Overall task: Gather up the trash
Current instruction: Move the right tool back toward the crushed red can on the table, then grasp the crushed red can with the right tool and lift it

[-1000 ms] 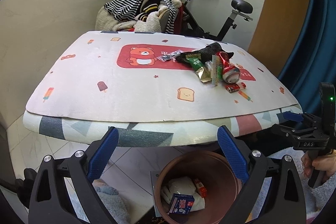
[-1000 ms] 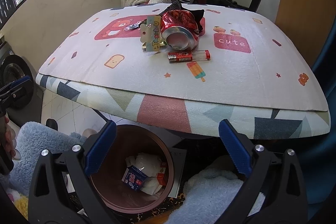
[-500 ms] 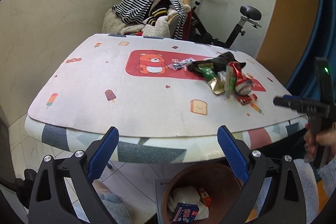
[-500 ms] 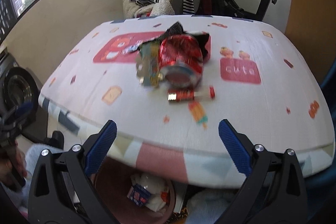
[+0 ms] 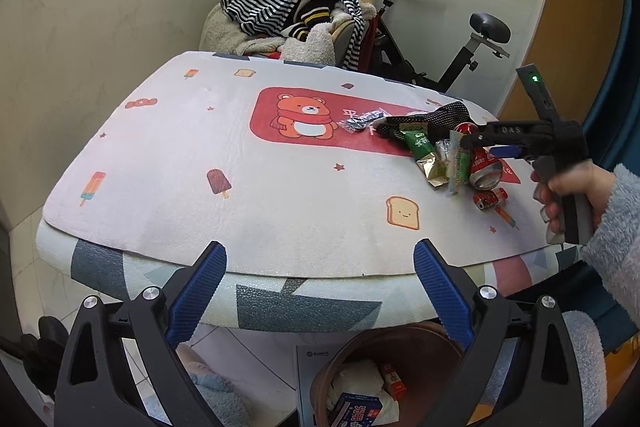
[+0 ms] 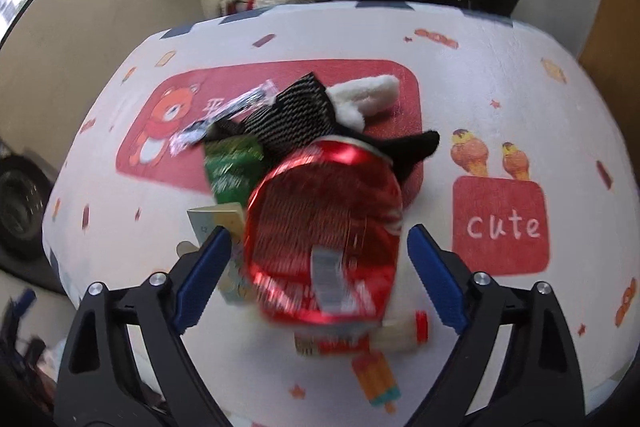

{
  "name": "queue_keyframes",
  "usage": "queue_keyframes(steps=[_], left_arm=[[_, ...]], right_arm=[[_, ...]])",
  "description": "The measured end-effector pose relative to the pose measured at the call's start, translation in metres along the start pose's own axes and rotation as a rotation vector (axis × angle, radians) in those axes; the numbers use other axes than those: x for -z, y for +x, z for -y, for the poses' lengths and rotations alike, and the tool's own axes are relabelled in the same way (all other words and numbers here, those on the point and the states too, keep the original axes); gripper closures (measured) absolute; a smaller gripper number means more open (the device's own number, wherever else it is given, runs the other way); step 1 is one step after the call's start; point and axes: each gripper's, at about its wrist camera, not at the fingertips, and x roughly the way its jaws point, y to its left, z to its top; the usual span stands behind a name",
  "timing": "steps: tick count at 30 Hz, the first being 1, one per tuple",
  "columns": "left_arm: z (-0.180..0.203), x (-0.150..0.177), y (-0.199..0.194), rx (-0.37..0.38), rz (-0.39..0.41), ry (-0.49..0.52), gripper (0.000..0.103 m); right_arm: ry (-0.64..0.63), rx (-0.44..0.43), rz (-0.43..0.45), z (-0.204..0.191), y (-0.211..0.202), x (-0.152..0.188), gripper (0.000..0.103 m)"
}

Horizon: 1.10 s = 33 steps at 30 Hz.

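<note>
The left half of the counter [image 5: 168, 163] lies bare and open to reach. On the right, wrappers [image 6: 230, 171] and a small tube [image 6: 384, 337] crowd the crushed can [image 6: 324, 239], tight on its left and near sides.

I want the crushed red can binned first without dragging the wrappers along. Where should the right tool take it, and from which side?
Grip the crushed red can across its dented body, coming down from above and the near table edge, where the open right tool already straddles it. It lies on its side, its end toward the near edge. The wrappers crowd its left side, so keep that finger tight to the can.
</note>
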Motion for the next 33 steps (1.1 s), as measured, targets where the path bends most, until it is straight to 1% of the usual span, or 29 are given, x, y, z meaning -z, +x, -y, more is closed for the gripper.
queue_keyframes(steps=[4, 6, 8, 9, 11, 12, 14, 17, 18, 23, 26, 30, 32, 33], left_arm=[[0.001, -0.001, 0.006, 0.012, -0.011, -0.008, 0.012], [0.002, -0.002, 0.007, 0.016, -0.011, -0.006, 0.013], [0.005, -0.002, 0.007, 0.021, -0.012, -0.001, 0.014], [0.006, -0.002, 0.007, 0.026, -0.013, 0.001, 0.015], [0.009, -0.002, 0.007, 0.029, -0.014, 0.005, 0.016], [0.009, -0.002, 0.007, 0.032, -0.013, 0.006, 0.017], [0.012, -0.003, 0.007, 0.04, -0.014, 0.006, 0.019], [0.017, -0.005, 0.007, 0.055, -0.014, 0.009, 0.021], [0.018, -0.005, 0.007, 0.058, -0.014, 0.011, 0.021], [0.029, -0.006, 0.009, 0.075, -0.016, 0.026, 0.022], [0.034, -0.007, 0.01, 0.082, -0.019, 0.042, 0.023], [0.038, -0.009, 0.014, 0.115, -0.039, 0.044, 0.031], [0.039, -0.011, 0.017, 0.134, -0.05, 0.037, 0.037], [0.041, -0.012, 0.02, 0.152, -0.06, 0.029, 0.039]], right_arm=[[0.061, -0.042, -0.054, 0.008, 0.016, -0.005, 0.021], [0.065, -0.052, -0.054, 0.01, 0.016, -0.005, 0.023], [0.068, -0.07, -0.05, 0.013, 0.014, -0.005, 0.034], [0.068, -0.083, -0.044, 0.014, 0.009, -0.004, 0.036], [0.053, -0.104, -0.032, 0.018, 0.0, -0.004, 0.05], [0.047, -0.108, -0.023, 0.02, -0.007, -0.003, 0.053], [0.048, -0.109, -0.01, 0.025, -0.014, -0.001, 0.068], [0.056, -0.1, 0.006, 0.038, -0.03, 0.005, 0.079], [0.056, -0.098, 0.005, 0.037, -0.032, 0.005, 0.079], [0.09, -0.071, -0.012, 0.06, -0.035, 0.006, 0.083], [0.111, -0.068, -0.012, 0.072, -0.033, 0.007, 0.083], [0.151, -0.08, -0.013, 0.091, -0.028, 0.008, 0.083], [0.17, -0.101, -0.014, 0.099, -0.026, 0.009, 0.083], [0.184, -0.124, 0.006, 0.102, -0.029, 0.011, 0.084]])
